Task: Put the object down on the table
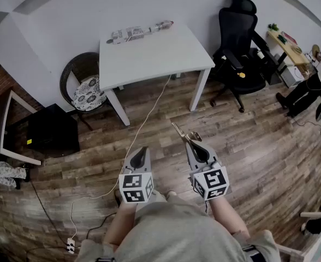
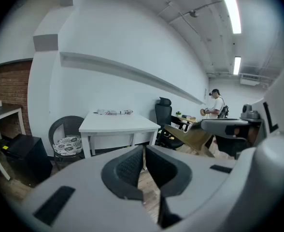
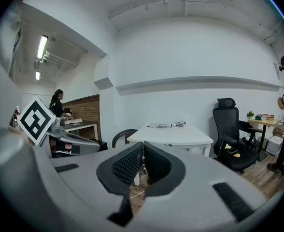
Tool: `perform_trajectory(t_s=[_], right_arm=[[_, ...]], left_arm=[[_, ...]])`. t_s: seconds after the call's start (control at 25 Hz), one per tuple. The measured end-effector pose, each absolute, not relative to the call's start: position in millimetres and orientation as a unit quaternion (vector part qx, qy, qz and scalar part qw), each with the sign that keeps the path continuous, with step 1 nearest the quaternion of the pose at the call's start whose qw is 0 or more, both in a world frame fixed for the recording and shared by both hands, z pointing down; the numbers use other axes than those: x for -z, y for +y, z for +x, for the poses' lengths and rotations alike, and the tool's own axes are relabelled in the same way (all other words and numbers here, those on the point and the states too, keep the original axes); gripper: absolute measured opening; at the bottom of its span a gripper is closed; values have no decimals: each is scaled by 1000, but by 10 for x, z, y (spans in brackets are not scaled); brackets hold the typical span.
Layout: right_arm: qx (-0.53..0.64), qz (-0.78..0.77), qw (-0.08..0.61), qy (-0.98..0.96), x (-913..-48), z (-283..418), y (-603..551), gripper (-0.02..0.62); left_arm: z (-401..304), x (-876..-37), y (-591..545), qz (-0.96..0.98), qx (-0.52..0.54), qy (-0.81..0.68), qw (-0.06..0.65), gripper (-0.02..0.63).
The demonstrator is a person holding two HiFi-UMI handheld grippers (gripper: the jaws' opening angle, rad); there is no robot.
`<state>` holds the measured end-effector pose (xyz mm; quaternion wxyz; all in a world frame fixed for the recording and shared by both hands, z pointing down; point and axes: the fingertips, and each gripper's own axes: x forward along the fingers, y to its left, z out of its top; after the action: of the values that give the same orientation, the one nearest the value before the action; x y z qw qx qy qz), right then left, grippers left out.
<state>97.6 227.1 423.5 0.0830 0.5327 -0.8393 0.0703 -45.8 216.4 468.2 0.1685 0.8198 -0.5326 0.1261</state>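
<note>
My right gripper [image 1: 192, 144] is shut on a slim tan object [image 1: 182, 132] that sticks out forward past its tips, above the wooden floor. From the left gripper view the object [image 2: 188, 137] shows as a flat tan strip held by the right gripper [image 2: 229, 127]. In the right gripper view only a thin edge of it shows between the pads [image 3: 154, 166]. My left gripper [image 1: 142, 150] is beside it, shut with nothing in it. The white table [image 1: 160, 53] stands ahead, beyond both grippers, with a patterned roll [image 1: 129, 34] lying along its far edge.
A black office chair [image 1: 239, 48] stands right of the table and a wicker chair with a patterned cushion [image 1: 87, 86] stands left. A black box [image 1: 51, 130] sits at the left wall. A white cable [image 1: 144, 119] runs across the floor to a power strip [image 1: 70, 245]. A person [image 1: 313, 86] is at the far right.
</note>
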Motion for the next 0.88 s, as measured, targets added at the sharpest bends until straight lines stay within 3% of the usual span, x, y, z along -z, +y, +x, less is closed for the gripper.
perform_trajectory(t_s=[0.88], right_arm=[[-68,513,51,-854,-4105,1128,2682,9]], left_arm=[[-342,-4584,2687,804,-112,-564,155,17]])
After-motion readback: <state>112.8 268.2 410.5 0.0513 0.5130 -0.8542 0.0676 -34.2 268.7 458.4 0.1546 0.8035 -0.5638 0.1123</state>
